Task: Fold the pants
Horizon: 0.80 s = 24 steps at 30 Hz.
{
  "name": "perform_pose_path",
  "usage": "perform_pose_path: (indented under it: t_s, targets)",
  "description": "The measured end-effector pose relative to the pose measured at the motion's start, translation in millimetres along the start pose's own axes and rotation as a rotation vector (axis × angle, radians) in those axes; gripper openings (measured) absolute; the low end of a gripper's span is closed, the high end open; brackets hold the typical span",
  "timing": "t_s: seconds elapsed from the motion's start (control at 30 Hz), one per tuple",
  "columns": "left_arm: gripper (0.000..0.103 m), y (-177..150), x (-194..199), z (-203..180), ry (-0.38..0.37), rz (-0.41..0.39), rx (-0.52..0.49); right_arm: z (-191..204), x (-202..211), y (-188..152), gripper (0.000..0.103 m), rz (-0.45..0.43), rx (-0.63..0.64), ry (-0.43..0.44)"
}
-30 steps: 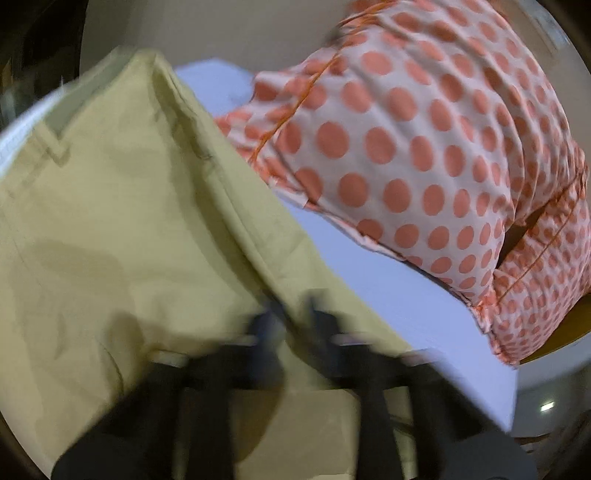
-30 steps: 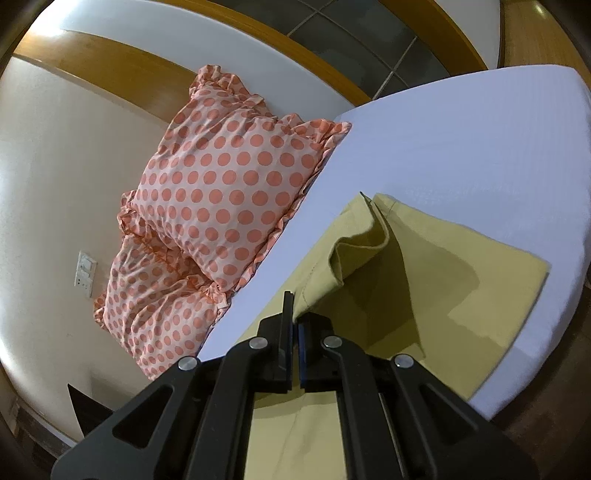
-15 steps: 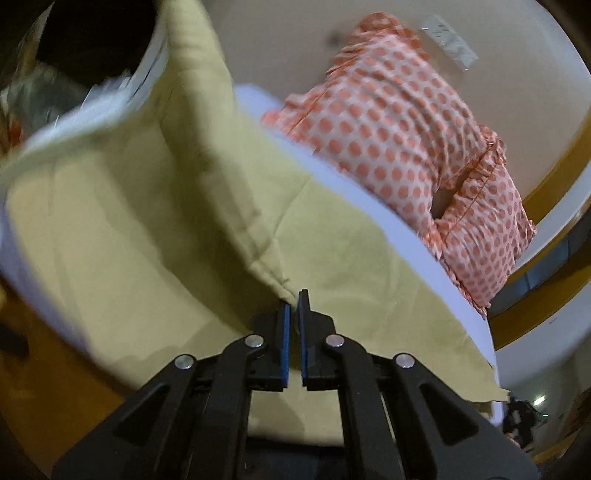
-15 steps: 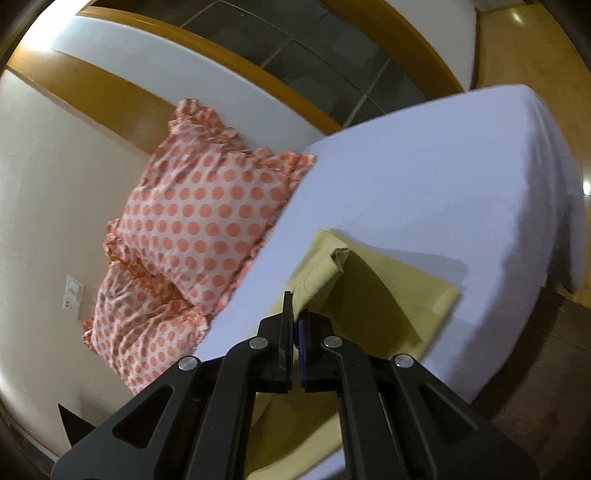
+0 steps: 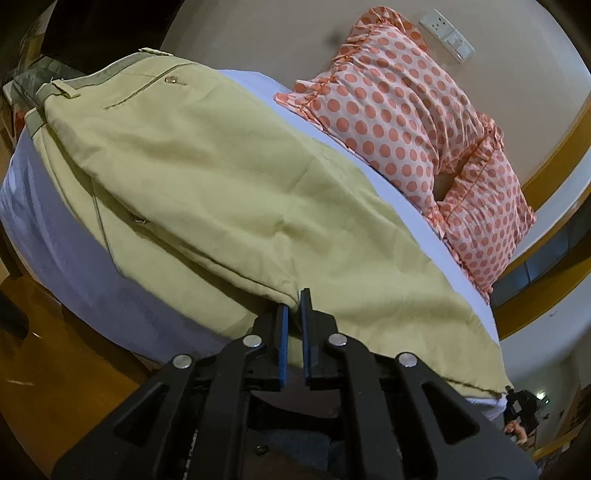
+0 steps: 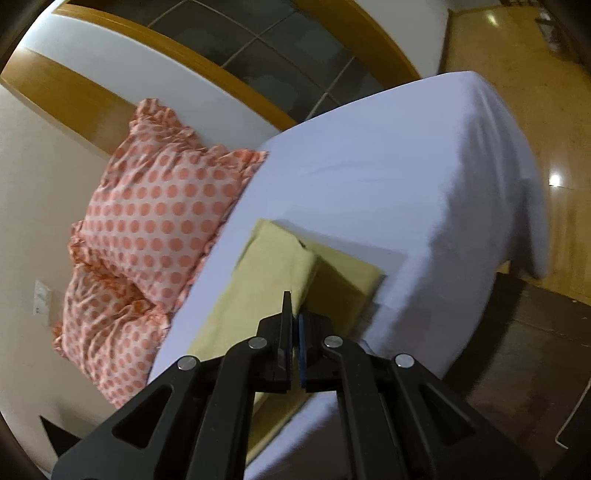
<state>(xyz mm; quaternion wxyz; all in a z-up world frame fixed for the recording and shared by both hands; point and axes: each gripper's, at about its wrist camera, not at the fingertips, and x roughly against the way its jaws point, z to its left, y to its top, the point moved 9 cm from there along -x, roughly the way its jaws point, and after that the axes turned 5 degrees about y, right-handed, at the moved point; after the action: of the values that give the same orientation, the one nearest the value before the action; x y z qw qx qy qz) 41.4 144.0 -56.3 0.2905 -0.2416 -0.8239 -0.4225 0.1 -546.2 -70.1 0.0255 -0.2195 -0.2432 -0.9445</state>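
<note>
One pair of pants, clamped by two grippers, over a bed with two pillows.

The left gripper [image 5: 292, 308] is closed on a folded edge of the pants [image 5: 229, 192], its two blue-padded jaws nearly together with cloth pinched between the tips. The right gripper [image 6: 293, 314] is likewise clamped on a fold of the pants [image 6: 273, 266], jaws pressed together on the fabric. From each set of jaws the one khaki pair is seen spreading forward over the bed [image 6: 388, 158], its upper layer doubled onto the lower; the waistband, a belt loop and one buttoned pocket are seen at the far end in the left view. Two dotted pillows [image 5: 399, 107] are counted beyond the pants, against the wall, near but apart from the cloth. One wall socket [image 5: 448, 35] is seen above them.
</note>
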Motion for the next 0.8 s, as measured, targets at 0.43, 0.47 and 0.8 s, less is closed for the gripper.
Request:
perform_pose_path:
  t_s: [0.43, 0.47, 0.8]
  targets:
    - [0.037, -11, 31, 25, -0.019, -0.098, 0.007, -8, -10, -5, 0.025, -0.032, 0.120, 0.004]
    - [0.038, -11, 32, 29, -0.014, -0.101, 0.017, -8, -15, -9, 0.014, -0.011, 0.113, 0.031]
    - [0.063, -11, 43, 39, -0.017, -0.173, 0.033, 176, -31, -82, 0.006, 0.135, 0.403, 0.420]
